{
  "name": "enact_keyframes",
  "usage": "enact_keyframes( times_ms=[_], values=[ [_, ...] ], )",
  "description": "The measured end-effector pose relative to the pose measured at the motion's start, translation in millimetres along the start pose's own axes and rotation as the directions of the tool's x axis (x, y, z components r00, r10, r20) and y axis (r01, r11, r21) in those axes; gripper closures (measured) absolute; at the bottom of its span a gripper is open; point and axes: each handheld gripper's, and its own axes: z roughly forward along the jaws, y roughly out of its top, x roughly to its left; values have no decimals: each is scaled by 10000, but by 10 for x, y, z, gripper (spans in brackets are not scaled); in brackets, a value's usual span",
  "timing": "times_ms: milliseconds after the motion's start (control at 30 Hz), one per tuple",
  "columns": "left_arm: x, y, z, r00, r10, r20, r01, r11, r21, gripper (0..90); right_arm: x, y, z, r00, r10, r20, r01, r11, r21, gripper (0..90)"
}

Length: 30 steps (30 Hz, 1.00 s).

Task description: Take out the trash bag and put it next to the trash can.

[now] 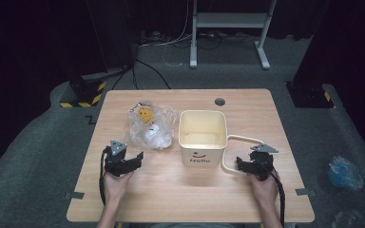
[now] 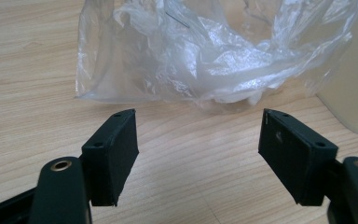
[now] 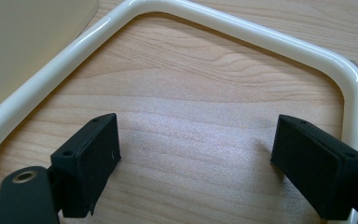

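A crumpled clear plastic bag [image 1: 150, 124] lies on the wooden table [image 1: 190, 199], left of a cream square bin [image 1: 202, 137] marked "Hello". The bin's cream handle [image 1: 240, 140] lies flat on the table to its right. My left gripper [image 1: 135, 159] is open just in front of the bag; in the left gripper view [image 2: 198, 140] its jaws stand wide over bare wood, a short way from the bag [image 2: 205, 51]. My right gripper [image 1: 240, 164] is open too. In the right gripper view [image 3: 196, 149] the jaws sit inside the handle's loop [image 3: 242, 32], touching nothing.
A round grey cable hole [image 1: 219, 101] sits near the table's far edge. A blue bag [image 1: 344, 173] lies on the carpet to the right. A white desk frame [image 1: 228, 28] stands beyond the table.
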Motion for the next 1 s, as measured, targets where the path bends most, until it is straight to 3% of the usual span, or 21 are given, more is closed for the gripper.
enact_keyframes(
  times_ms=[367,1000],
  values=[
    [-34,-121,192,9996,-295,41,294,9993,243,286,0,0,0,10000,-1,-1,1,10000,1,150],
    [-52,-275,439,9980,109,-630,-55,9964,842,289,0,0,0,10000,2,1,-2,10000,1,150]
  ],
)
